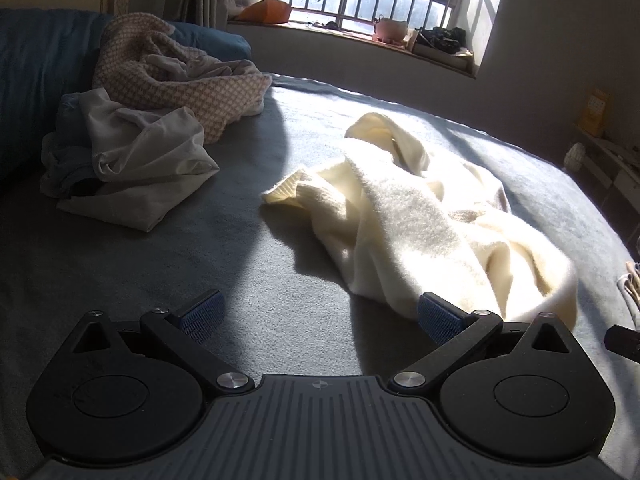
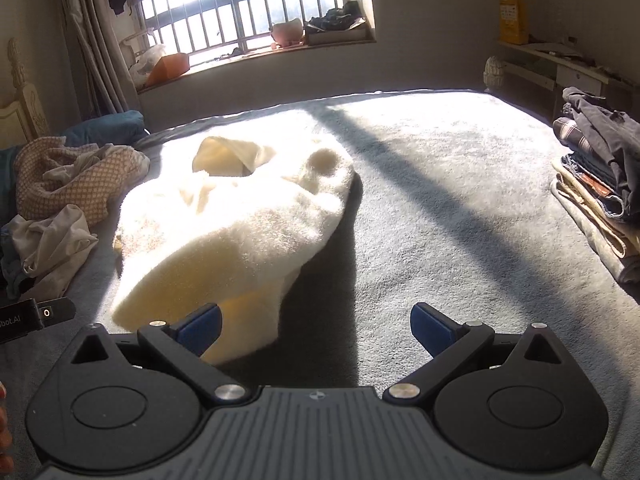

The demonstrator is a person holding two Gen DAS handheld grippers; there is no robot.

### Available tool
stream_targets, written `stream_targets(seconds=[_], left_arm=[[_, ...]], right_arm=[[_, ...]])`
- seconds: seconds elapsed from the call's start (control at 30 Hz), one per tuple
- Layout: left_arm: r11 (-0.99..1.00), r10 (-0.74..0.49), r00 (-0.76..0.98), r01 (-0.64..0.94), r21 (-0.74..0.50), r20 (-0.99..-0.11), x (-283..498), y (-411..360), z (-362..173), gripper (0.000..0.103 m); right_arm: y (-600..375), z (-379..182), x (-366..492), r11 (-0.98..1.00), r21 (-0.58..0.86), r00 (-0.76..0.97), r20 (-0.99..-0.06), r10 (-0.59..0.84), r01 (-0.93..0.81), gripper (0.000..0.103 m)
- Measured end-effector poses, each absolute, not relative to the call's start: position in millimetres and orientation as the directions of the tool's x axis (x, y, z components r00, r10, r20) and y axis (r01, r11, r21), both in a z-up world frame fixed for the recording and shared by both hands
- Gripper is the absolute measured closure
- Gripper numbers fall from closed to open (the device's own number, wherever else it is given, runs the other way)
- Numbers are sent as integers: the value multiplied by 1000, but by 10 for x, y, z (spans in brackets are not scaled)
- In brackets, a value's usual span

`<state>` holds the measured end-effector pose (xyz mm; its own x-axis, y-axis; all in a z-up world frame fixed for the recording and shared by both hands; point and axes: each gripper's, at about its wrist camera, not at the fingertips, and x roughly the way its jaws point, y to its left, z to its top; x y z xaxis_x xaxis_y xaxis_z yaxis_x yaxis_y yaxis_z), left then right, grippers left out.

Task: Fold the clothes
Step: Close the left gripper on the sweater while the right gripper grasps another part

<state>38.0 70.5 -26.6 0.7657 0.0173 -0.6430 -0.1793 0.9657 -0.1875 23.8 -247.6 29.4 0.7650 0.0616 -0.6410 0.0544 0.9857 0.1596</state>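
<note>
Both sets of jaws stand spread wide with nothing between the pads. Left gripper [image 1: 320, 316] hovers at the lower centre of its frame; its right-hand pad sits just at the near edge of the cream sweater [image 1: 432, 224]. Right gripper [image 2: 316, 326] has its left-hand pad against the sweater's near lobe.

The cream sweater lies crumpled, not flat, mid-frame on the grey bed cover [image 1: 140, 280].

Judgement: the sweater appears to be the garment in hand. Locate a hem or shoulder edge on each side, close each gripper on a single layer only, then draw the two apart to spread the fabric flat. The fleecy knit will likely sag and bunch; keep tension even.

View differences: the right wrist view alone shows a folded stack [image 2: 596, 184] at the right edge. The left wrist view shows the unfolded heap more fully in its upper left: a patterned garment [image 1: 176, 80] and a pale garment [image 1: 136, 160].
</note>
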Motion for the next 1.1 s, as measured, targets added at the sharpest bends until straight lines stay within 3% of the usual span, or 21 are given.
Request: stream_targets(seconds=[0.2, 0.43, 0.57, 0.63, 0.73, 0.83, 0.9, 0.97, 1.0, 1.1], left_arm=[[973, 10, 787, -149, -174, -617, 694, 628, -305, 0], [986, -30, 817, -71, -152, -576, 1040, 523, -352, 0], [995, -42, 805, -22, -101, -592, 1230, 392, -467, 0], [997, -48, 798, 3, -76, -600, 1324, 326, -526, 5], [997, -68, 790, 41, -58, -609, 1324, 239, -603, 18], [995, -101, 794, 87, -53, -599, 1266, 174, -607, 40], [993, -115, 797, 113, -41, -593, 1237, 127, -601, 54], [991, -120, 798, 131, -24, -591, 1223, 76, -599, 67], [990, -123, 797, 140, -16, -591, 1214, 52, -597, 72], [985, -142, 793, 171, -6, -593, 1145, 12, -574, 82]], right_arm=[[-2584, 410, 771, 981, 191, 828, -546, 130, -28, 0], [-2489, 357, 1454, 945, 320, 779, -574, 251, -69, 0], [-2308, 190, 1775, 950, 301, 742, -618, 260, -81, 0], [-2242, 71, 1890, 957, 282, 717, -653, 244, -69, 1], [-2209, -127, 1952, 970, 243, 680, -708, 189, -16, 9], [-2244, -256, 1936, 973, 231, 649, -740, 176, 0, 35], [-2287, -305, 1900, 974, 225, 637, -751, 174, -1, 46], [-2338, -298, 1884, 976, 217, 629, -759, 168, 1, 69], [-2383, -292, 1860, 974, 228, 629, -758, 174, 6, 75], [-2539, -270, 1757, 962, 273, 628, -750, 206, 11, 81]])
